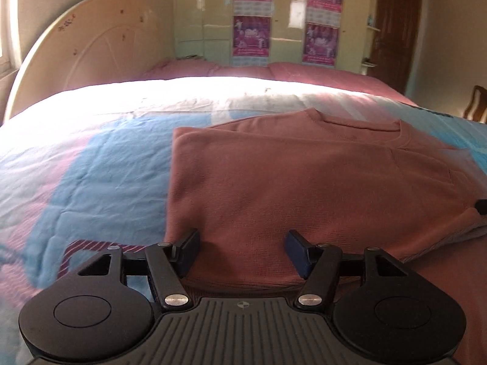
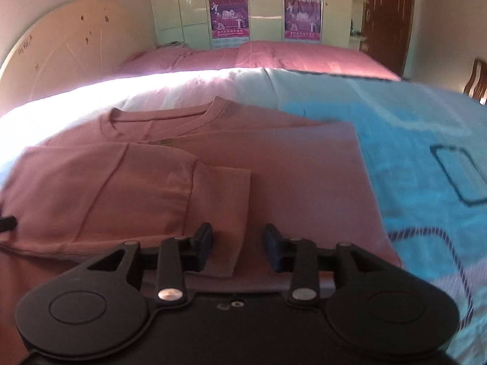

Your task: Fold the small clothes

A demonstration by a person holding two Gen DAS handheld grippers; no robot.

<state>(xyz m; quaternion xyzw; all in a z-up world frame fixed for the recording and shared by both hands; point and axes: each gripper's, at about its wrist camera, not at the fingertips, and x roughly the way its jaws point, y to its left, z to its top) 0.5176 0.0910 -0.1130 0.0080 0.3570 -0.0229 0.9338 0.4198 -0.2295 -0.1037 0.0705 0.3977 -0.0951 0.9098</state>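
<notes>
Readable writing: "2010" on purple wall calendar poster (image 2: 229,15) at 12 o'clock; remaining print too small to tell. Left gripper (image 1: 242,251) low over near hem of dusty-pink knit sweatshirt (image 1: 304,182), released, fingers spread, gripping nothing. Right gripper (image 2: 239,245) level, also released, straddling folded-in sleeve cuff (image 2: 222,200). Sweatshirt flat on blue-and-pink patterned quilt (image 2: 411,152), collar toward 12 o'clock.
</notes>
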